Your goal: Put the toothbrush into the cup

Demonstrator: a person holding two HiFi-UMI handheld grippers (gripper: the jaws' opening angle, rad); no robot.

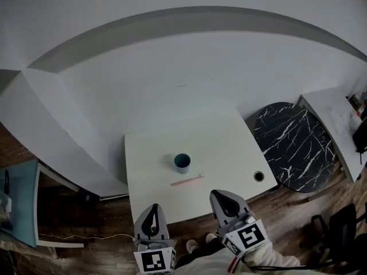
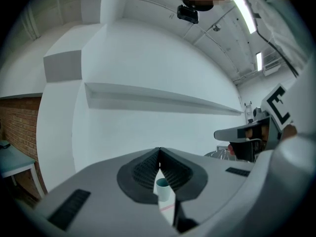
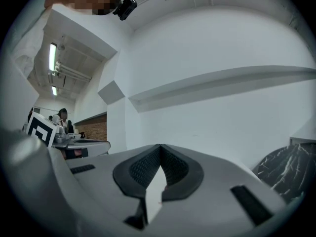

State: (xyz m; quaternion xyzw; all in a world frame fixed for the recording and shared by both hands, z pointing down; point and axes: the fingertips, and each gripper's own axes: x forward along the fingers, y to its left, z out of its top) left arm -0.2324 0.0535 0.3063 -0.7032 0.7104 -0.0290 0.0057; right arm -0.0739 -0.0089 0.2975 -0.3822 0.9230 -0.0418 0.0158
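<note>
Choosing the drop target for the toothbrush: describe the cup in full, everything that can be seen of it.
The cup is small and round, with a pale blue-green wall and a darker teal inside; it looks like smooth plastic, and no handle shows. It stands upright, mouth open upward, and seems empty. It sits near the middle of the white table and touches nothing else. The pink toothbrush lies flat just nearer the person, apart from it.
</note>
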